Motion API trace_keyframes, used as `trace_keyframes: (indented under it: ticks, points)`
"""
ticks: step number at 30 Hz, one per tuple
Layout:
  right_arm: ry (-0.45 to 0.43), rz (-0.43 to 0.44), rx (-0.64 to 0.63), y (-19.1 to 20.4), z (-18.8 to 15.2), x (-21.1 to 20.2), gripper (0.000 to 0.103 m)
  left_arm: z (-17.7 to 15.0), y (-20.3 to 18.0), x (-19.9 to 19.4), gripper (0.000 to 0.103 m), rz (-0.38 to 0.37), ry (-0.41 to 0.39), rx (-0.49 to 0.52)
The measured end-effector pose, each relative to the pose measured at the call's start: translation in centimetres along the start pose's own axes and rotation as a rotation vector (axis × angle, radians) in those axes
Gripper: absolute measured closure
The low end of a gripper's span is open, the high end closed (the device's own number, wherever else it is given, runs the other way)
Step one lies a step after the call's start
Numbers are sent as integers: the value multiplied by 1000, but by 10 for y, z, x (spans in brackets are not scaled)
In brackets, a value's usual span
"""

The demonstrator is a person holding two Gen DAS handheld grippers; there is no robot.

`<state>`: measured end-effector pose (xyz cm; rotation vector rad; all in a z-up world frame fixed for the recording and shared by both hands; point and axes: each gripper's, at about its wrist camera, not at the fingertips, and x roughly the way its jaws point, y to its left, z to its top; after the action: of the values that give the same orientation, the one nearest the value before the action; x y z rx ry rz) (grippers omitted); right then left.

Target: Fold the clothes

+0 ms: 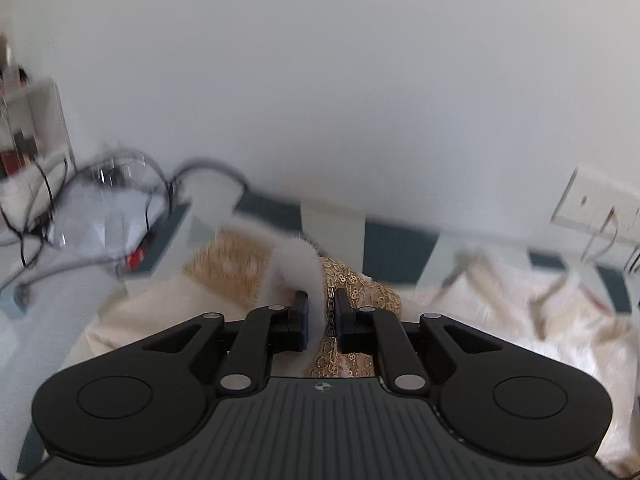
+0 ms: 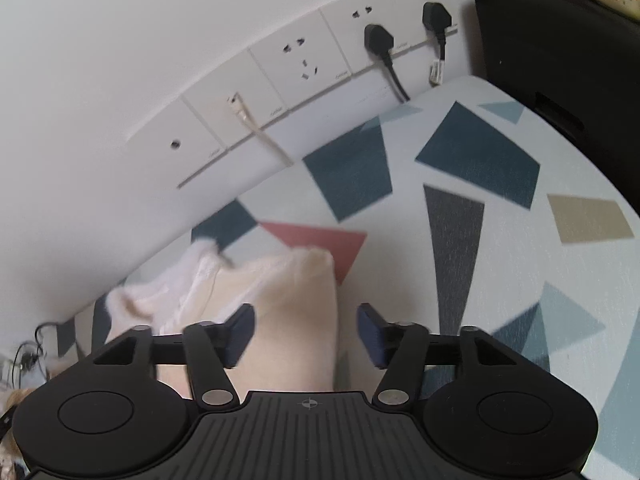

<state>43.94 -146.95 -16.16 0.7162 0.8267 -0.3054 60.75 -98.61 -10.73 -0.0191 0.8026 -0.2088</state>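
Observation:
A cream garment (image 1: pixel 500 320) with a gold-patterned panel (image 1: pixel 352 284) and white fluffy trim (image 1: pixel 298 260) lies on the patterned table. My left gripper (image 1: pixel 320 312) is shut on the trim and gold fabric and holds it lifted. In the right wrist view a folded cream part of the garment (image 2: pixel 292 304) lies on the tablecloth (image 2: pixel 500 240). My right gripper (image 2: pixel 306 332) is open and empty, its jaws either side of that cream edge, just above it.
A white wall with a row of sockets (image 2: pixel 288 64) and two black plugs (image 2: pixel 380 40) runs along the table's far edge. A black box (image 2: pixel 560 40) stands at the right. Cables and a clear plastic item (image 1: pixel 108 208) lie at the left.

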Motion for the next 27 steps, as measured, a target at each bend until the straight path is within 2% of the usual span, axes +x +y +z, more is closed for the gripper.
trace_keyframes:
  ticks: [2, 4, 8, 11, 14, 17, 20, 23, 27]
  points:
    - [29, -23, -47, 1, -15, 2, 46, -11, -4, 15, 90, -7, 62, 31]
    - [52, -41, -84, 3, -28, 9, 46, -20, -12, 20, 90, 31, 58, 89]
    - [39, -62, -72, 4, -37, 26, 47, -19, -14, 21, 90, 42, 58, 84]
    - [26, -54, -133, 21, -40, 30, 51, -18, -13, 17, 90, 57, 56, 87]
    - [20, -24, -244, 38, -51, 21, 44, -17, -7, 19, 90, 66, 62, 72]
    - [11, -64, -379, 45, -76, 7, 35, -19, -3, 21, 90, 70, 70, 59]
    - [54, -109, -480, 48, -105, 5, 33, -23, -10, 18, 90, 67, 58, 75]
    - [69, -108, -410, 42, -113, 9, 31, -26, -23, 11, 90, 65, 28, 116]
    - [-39, -112, -269, 36, -89, 18, 32, -27, -37, 6, 90, 81, 0, 158]
